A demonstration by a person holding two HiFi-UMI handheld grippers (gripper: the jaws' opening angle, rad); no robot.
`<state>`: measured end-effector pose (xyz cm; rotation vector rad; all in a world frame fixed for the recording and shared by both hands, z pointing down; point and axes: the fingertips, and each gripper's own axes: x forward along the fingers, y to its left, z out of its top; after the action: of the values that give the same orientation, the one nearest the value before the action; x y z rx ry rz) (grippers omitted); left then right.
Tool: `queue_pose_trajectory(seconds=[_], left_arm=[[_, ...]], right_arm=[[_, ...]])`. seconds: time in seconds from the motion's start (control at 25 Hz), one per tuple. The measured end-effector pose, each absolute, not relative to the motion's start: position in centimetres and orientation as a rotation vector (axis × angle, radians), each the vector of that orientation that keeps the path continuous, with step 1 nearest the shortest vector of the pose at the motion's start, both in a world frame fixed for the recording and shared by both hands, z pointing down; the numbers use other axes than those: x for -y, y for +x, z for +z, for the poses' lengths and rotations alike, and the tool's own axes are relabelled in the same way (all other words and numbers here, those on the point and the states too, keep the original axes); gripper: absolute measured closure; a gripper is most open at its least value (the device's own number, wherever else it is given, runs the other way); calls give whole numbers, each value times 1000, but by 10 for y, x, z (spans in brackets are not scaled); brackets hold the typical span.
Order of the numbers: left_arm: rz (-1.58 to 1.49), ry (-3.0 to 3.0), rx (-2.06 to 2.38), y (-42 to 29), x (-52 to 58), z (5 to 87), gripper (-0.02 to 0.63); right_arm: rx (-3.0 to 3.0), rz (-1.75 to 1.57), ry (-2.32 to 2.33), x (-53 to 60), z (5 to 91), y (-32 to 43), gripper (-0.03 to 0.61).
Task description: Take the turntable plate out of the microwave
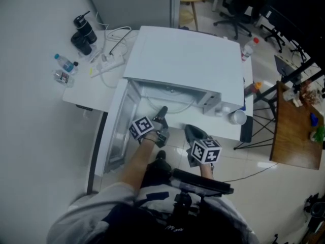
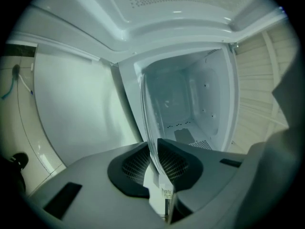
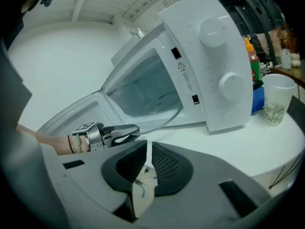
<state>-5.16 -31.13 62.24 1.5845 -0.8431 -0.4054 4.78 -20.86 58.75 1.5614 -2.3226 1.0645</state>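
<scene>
The white microwave (image 1: 188, 65) stands on a white table with its door (image 1: 114, 131) swung open to the left. The clear glass turntable plate (image 3: 157, 106) sticks partway out of the cavity. My left gripper (image 1: 162, 112) is at the cavity mouth; in its own view the plate's rim (image 2: 148, 118) runs edge-on between the pads, which are shut on it (image 2: 155, 149). In the right gripper view the left gripper (image 3: 126, 130) grips the plate's near edge. My right gripper (image 1: 192, 131) hangs in front of the table edge, its jaws (image 3: 145, 149) slightly open with nothing between them.
A clear plastic cup (image 3: 276, 99) and sauce bottles (image 3: 252, 56) stand right of the microwave. A water bottle (image 1: 65, 62), a black flask (image 1: 84, 34) and a power strip (image 1: 109, 62) lie on the table's far left. A wooden desk (image 1: 294, 131) stands at the right.
</scene>
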Motion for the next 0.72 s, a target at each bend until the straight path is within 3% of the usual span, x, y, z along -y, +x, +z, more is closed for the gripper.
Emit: queue_pose_trajectory(seconds=[0.08,0.32,0.48,0.72], left_arm=[[-398,1586,837,-54,306,623,568],[-363,1589,830,-57,297,626,567],[-346,1576,819,-60,289,635,566],[-366,1620,786,-59,285,623,566]], right_arm=[[2337,1075,1514,212,594,41,492],[2347,1211,1417,228,608,29,417],[2365,1351,1419,242,610,33,383],[2424,1555,1465,259,604,40,380]])
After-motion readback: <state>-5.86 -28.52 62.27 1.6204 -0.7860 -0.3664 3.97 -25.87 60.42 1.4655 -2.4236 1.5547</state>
